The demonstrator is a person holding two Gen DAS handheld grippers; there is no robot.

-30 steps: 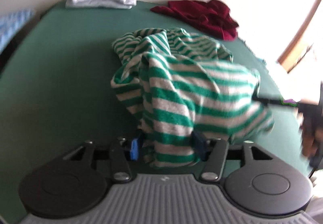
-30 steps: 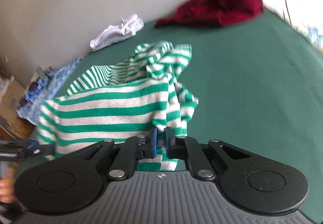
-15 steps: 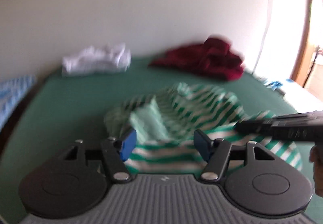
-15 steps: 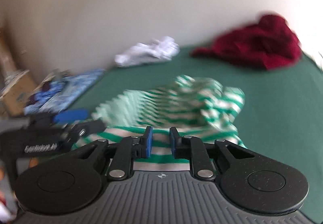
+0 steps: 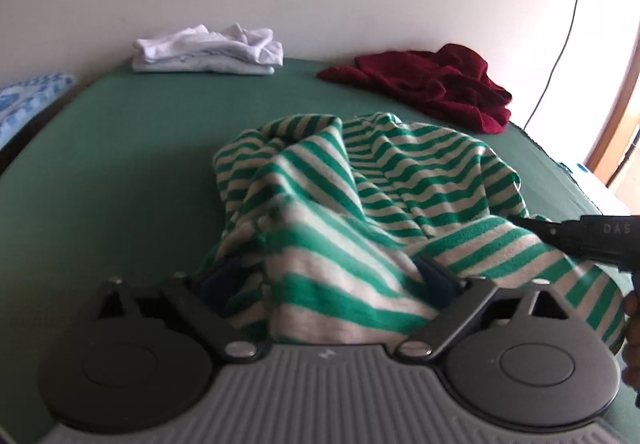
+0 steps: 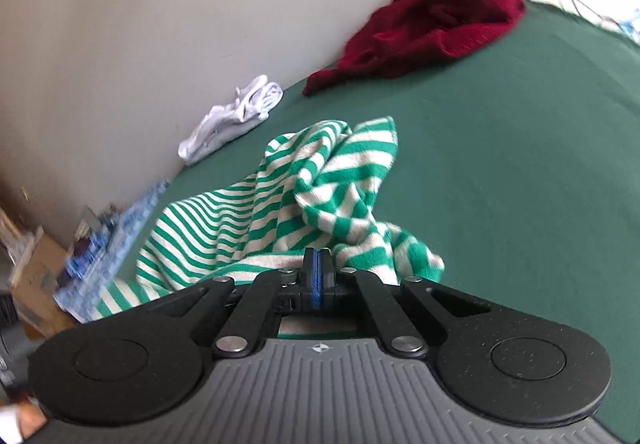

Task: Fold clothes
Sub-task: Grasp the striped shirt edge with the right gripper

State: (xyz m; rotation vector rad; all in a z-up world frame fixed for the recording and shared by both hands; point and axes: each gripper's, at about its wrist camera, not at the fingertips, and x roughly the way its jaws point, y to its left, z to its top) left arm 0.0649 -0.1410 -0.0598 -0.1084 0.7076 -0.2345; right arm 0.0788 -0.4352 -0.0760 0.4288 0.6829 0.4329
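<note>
A green-and-white striped garment (image 5: pixel 360 204) lies crumpled on the green bed cover (image 5: pixel 120 184). In the left wrist view my left gripper (image 5: pixel 328 284) is open with its fingers wide apart, and a fold of the striped cloth drapes between and over them. In the right wrist view my right gripper (image 6: pixel 317 276) is shut, its blue pads pressed together at the near edge of the striped garment (image 6: pixel 304 196); whether cloth is pinched between them is hidden. The right gripper's black body (image 5: pixel 592 240) shows at the right of the left wrist view.
A dark red garment (image 5: pixel 432 84) lies bunched at the far right by the wall, also in the right wrist view (image 6: pixel 440 12). A folded white garment (image 5: pixel 208 52) sits at the far left. A blue patterned cloth (image 6: pixel 112 232) and a cardboard box (image 6: pixel 36 284) lie beyond the bed's left edge.
The striped garment was lifted and shaken, then dropped lower. My left gripper has pushed into the cloth again. My right gripper's pads have closed fully together.
</note>
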